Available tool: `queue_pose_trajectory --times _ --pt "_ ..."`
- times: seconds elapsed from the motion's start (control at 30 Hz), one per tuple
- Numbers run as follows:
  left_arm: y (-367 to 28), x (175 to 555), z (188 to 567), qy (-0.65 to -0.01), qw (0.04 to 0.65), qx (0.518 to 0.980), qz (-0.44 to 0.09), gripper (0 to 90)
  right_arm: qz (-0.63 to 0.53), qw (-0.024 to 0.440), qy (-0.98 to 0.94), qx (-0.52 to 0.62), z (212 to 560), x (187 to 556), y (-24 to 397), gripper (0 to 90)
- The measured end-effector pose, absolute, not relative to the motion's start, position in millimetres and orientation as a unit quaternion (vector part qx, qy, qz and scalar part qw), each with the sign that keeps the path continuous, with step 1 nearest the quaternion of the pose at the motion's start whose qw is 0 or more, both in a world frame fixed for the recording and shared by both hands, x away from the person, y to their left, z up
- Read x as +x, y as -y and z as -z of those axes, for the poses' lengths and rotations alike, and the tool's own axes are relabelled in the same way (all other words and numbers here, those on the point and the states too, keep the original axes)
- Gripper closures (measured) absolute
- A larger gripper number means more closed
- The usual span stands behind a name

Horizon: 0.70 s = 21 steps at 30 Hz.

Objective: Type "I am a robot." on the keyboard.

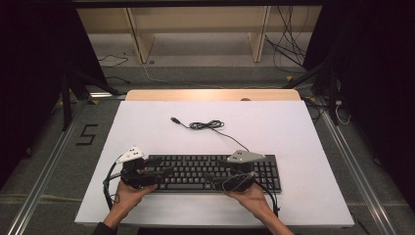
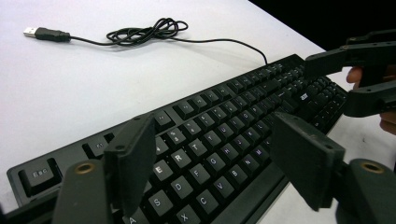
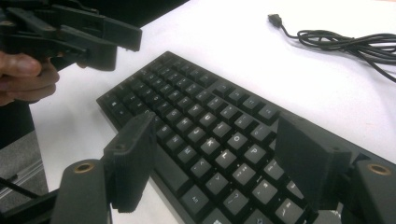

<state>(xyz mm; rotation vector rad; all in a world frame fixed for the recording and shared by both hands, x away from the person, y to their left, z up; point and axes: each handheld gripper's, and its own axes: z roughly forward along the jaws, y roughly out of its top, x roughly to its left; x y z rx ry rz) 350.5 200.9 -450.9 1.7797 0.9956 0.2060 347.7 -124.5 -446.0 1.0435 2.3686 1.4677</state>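
On the white table a flat black keyboard lay near the front edge. The left gripper hovered over its left end with the jaws wide apart, holding nothing. The left gripper view showed the letters on the square keys, which the high view did not. The thin cable lay coiled behind. The right gripper was also open, above the right half.

Beyond the white table top, a pale wooden frame stands at the upper centre, loose floor cables trail upper right, and a black "5" marking sits at left.
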Motion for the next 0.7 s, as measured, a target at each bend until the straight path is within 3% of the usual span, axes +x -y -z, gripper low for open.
queue_pose_trajectory --times 0.43,0.5,0.7 --pt "-203.6 340.8 453.5 -0.416 0.525 0.737 -0.093 25.2 -0.481 0.088 -0.8 0.348 448.1 360.0 116.5 30.7" --pt "-204.4 339.8 453.6 -0.414 0.527 0.736 -0.093 25.2 -0.48 0.089 -0.801 0.347 448.0 361.6 115.6 35.6" --pt "-206.4 337.7 454.4 -0.414 0.529 0.735 -0.097 25.4 -0.466 0.097 -0.805 0.353 448.7 367.9 113.7 61.1"
